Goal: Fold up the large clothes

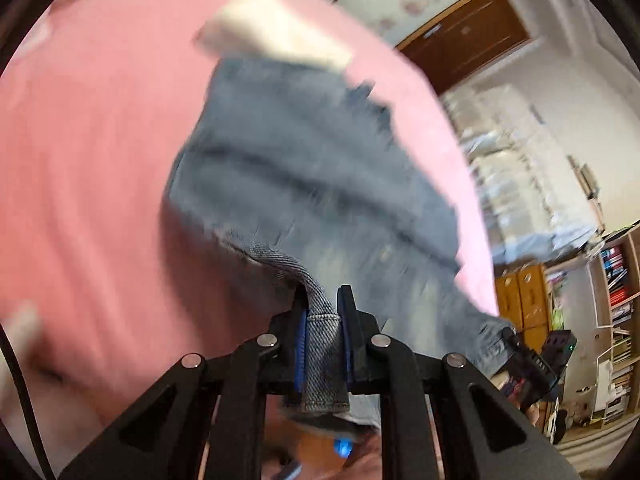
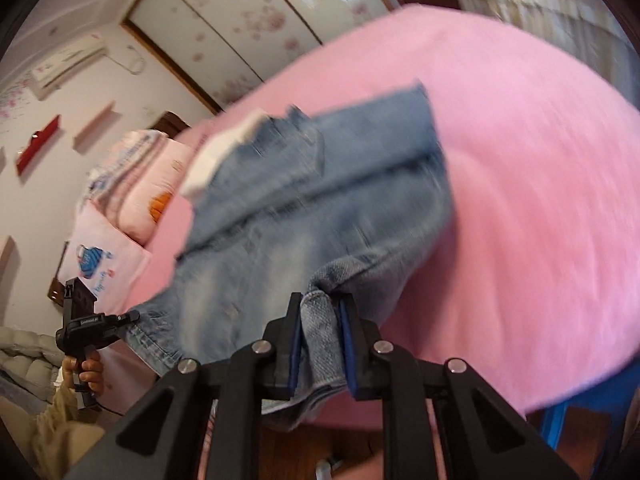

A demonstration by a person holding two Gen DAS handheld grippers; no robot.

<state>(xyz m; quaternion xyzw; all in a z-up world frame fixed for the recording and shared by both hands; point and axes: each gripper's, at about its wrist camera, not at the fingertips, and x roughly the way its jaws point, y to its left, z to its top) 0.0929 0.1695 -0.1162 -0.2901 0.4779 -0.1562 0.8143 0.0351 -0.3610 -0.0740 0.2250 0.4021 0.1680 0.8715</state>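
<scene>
Jeans [image 1: 304, 184] hang between my two grippers, the far end trailing on the pink bed [image 1: 80, 160] — the waist lies toward its far edge. Left gripper [image 1: 322, 320]: jaws clamped on a denim hem, pads pressing the fabric. Right gripper [image 2: 320, 328]: jaws likewise clamped on denim. White cloth [image 1: 264, 24] lies at the jeans' far end — blurred.
</scene>
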